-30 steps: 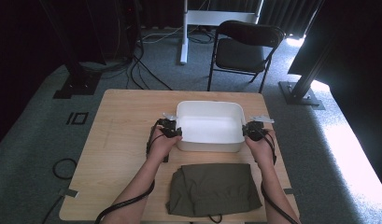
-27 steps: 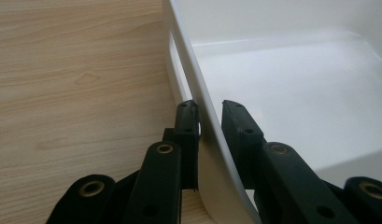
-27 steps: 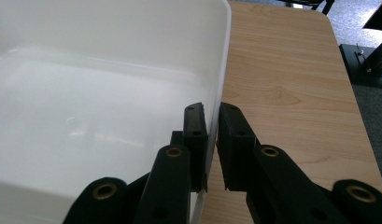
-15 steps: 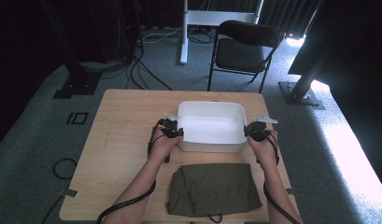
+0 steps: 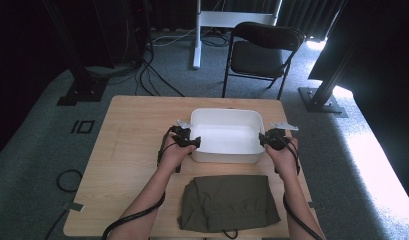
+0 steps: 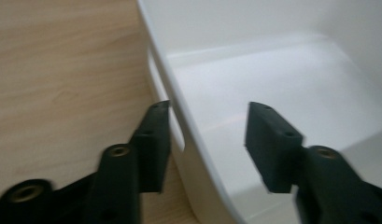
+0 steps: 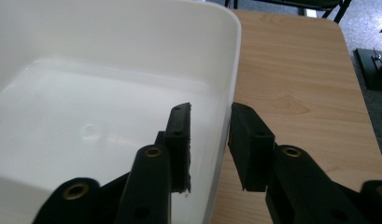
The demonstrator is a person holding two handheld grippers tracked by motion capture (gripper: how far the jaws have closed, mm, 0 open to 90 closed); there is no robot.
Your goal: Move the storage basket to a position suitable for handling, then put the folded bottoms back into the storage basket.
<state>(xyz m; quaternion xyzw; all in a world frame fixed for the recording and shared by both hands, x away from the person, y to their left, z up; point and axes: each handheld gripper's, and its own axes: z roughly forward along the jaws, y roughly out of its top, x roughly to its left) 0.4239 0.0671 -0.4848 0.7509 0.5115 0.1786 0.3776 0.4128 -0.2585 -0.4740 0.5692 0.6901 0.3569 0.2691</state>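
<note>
A white plastic bin stands in the middle of the wooden table. My left gripper straddles the bin's left wall, one jaw outside and one inside. Its jaws have just been opening and stand off the wall. My right gripper straddles the bin's right wall the same way. Its jaws have also just been opening, with a gap beside the wall. In the gripper views the left gripper and right gripper hold nothing tight. The bin looks empty inside.
A folded olive-green cloth lies on the table in front of the bin, between the forearms. Beyond the table's far edge stand a black folding chair and a white stand. Cables lie on the grey floor at the left.
</note>
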